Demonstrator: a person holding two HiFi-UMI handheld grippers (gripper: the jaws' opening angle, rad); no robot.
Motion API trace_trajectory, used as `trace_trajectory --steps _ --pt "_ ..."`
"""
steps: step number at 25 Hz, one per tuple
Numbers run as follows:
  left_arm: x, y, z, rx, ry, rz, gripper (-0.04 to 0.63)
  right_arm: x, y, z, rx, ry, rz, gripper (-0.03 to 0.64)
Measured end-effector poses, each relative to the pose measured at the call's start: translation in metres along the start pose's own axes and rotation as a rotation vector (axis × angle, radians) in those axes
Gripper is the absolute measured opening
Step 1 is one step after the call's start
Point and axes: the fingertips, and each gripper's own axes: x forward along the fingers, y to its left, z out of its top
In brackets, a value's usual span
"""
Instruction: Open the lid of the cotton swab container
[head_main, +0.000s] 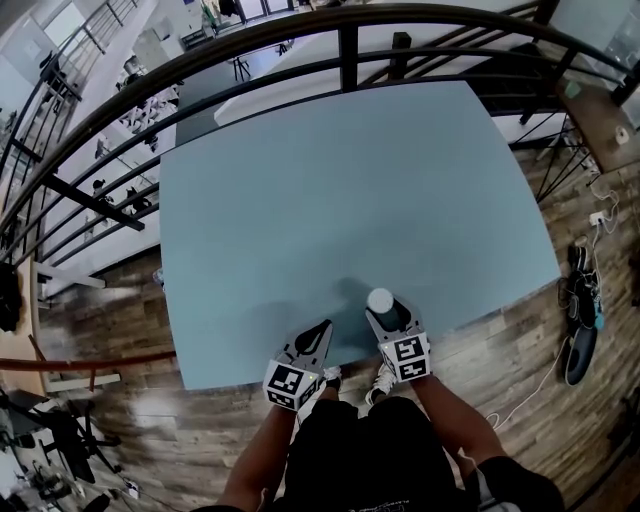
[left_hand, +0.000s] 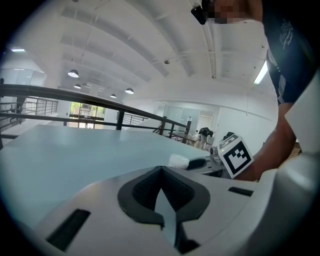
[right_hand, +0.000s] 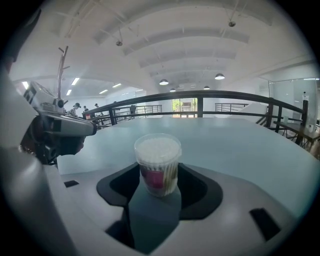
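Note:
A small clear cotton swab container (head_main: 380, 299) with a clear lid over white swab tips stands upright near the front edge of the pale blue table (head_main: 350, 180). My right gripper (head_main: 383, 312) is shut on its lower body. In the right gripper view the container (right_hand: 157, 162) fills the gap between that gripper's (right_hand: 157, 175) dark pads, lid on top. My left gripper (head_main: 322, 328) hovers just left of it, shut and empty. From the left gripper view its own tips (left_hand: 161, 171) meet, with the container's lid (left_hand: 178, 161) and the right gripper's marker cube (left_hand: 235, 156) beyond.
A dark curved railing (head_main: 300, 40) runs round the table's far and left sides. The table's front edge (head_main: 300, 372) lies right under both grippers. On the wooden floor at the right lie cables and shoes (head_main: 582, 330). The left gripper's body (right_hand: 60, 132) shows at the right gripper view's left.

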Motion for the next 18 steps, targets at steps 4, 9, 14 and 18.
trace_trajectory --steps 4,9,14,18 --pt "0.004 0.001 0.01 0.011 -0.012 -0.003 0.008 -0.007 -0.002 0.014 -0.009 -0.031 -0.002 0.244" --pt "0.006 0.001 0.016 0.01 0.0 -0.005 0.008 -0.015 -0.003 0.038 -0.025 -0.082 -0.001 0.244" --pt "0.019 0.0 0.032 0.002 -0.005 0.003 0.008 -0.025 -0.015 0.07 -0.028 -0.12 0.009 0.244" --pt "0.026 -0.001 0.058 0.023 -0.061 0.002 0.008 -0.034 -0.022 0.098 -0.032 -0.176 0.017 0.242"
